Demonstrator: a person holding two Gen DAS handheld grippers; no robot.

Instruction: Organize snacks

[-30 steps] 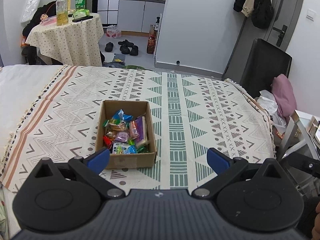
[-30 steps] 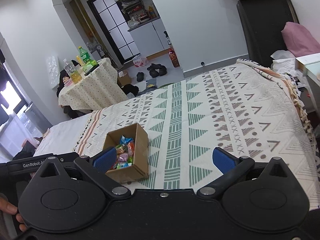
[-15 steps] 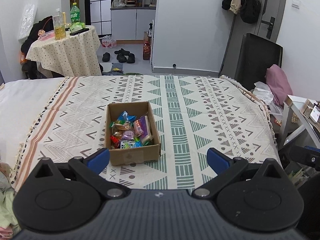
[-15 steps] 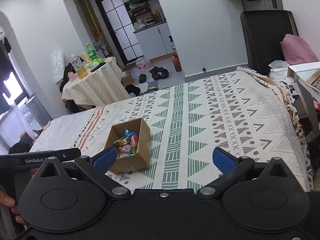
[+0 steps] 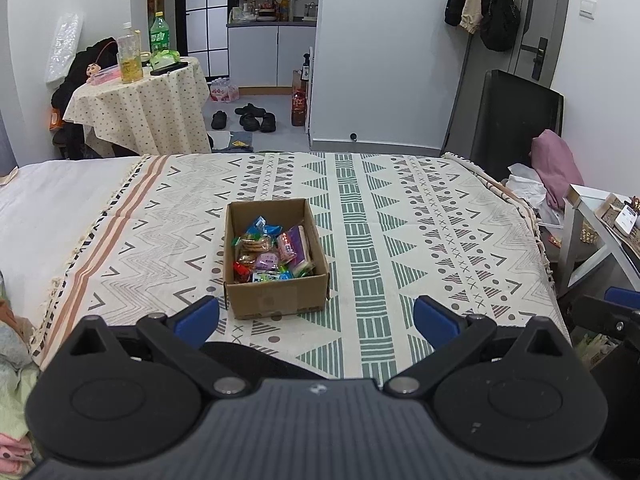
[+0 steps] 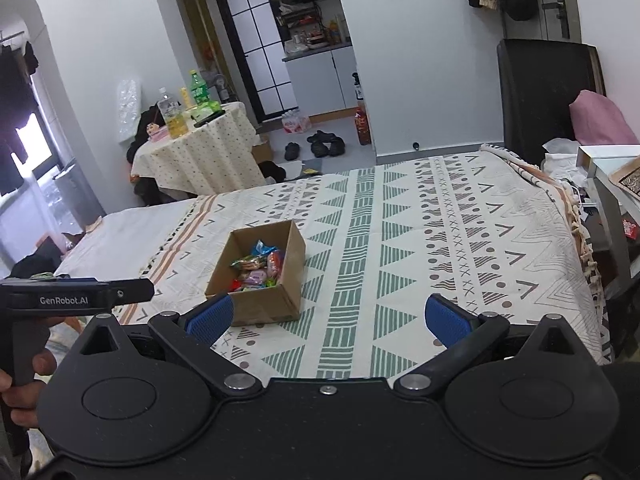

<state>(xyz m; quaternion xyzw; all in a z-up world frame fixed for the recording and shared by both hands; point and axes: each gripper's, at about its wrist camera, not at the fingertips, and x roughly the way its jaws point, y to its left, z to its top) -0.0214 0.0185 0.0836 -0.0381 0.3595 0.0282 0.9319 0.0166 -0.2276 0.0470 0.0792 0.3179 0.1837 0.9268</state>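
An open cardboard box (image 5: 276, 300) stands on a patterned bed cover (image 5: 400, 220). Several wrapped snacks (image 5: 272, 254) lie inside it. The box also shows in the right wrist view (image 6: 276, 304) with the snacks (image 6: 256, 270) in it. My left gripper (image 5: 316, 318) is open and empty, held back from the near edge of the bed, in front of the box. My right gripper (image 6: 326, 318) is open and empty, to the right of the box and apart from it. The left gripper's body (image 6: 76, 300) shows at the left edge of the right wrist view.
A round table (image 5: 140, 104) with bottles stands beyond the bed at the left. Shoes (image 5: 250, 114) lie on the floor. A black chair (image 5: 516, 120) and a side table (image 5: 600, 232) stand at the right. Bare white sheet (image 5: 52, 200) lies left of the cover.
Both grippers have drawn back and risen from the bed, so the box looks smaller and farther. Both stay open. The box and snacks have not moved.
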